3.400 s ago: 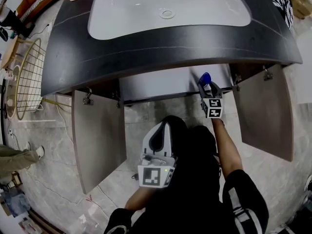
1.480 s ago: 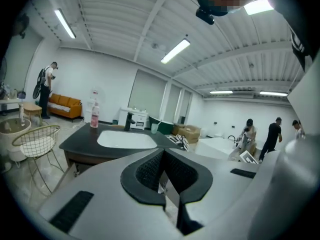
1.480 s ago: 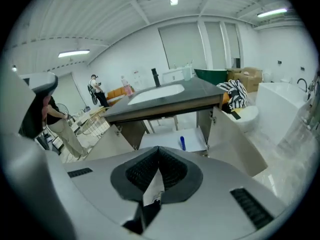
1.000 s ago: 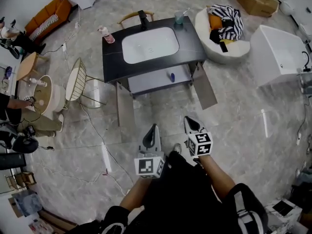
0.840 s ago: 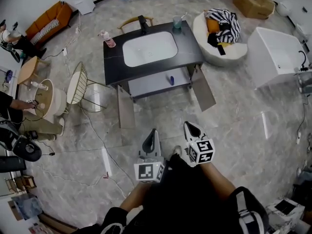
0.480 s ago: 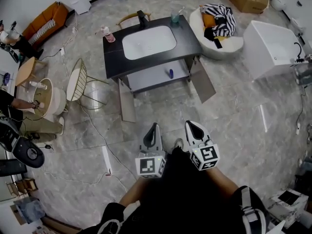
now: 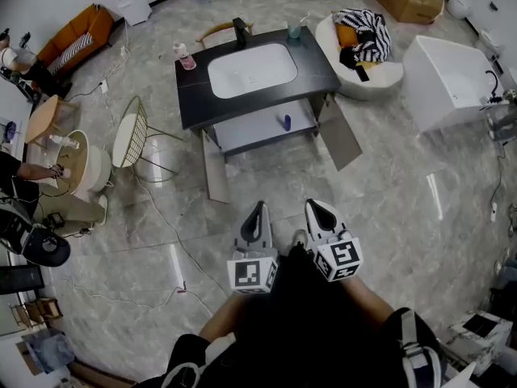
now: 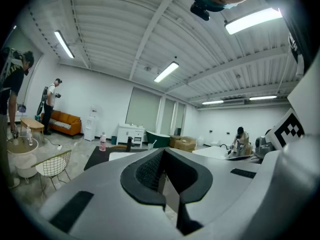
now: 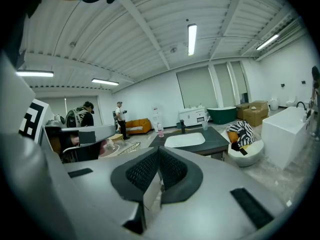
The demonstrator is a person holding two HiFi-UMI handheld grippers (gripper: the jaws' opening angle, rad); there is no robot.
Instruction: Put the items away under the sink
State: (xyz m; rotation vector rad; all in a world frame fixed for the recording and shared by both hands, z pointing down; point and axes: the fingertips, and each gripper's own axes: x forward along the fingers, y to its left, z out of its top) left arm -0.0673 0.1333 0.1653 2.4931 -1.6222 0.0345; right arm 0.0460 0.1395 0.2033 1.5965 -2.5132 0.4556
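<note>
Now the left gripper (image 7: 258, 210) and right gripper (image 7: 317, 208) are both closed, empty; the blue bottle (image 7: 287, 122) sits shelved well ahead; best approach squarely, opening jaws before the pink bottle (image 7: 184, 55).

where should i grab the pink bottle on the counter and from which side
Take the pink bottle round its body, below its top, jaws level. It stands upright at the counter's left rear corner, so come in from the open left edge, probably with the left tool.
</note>
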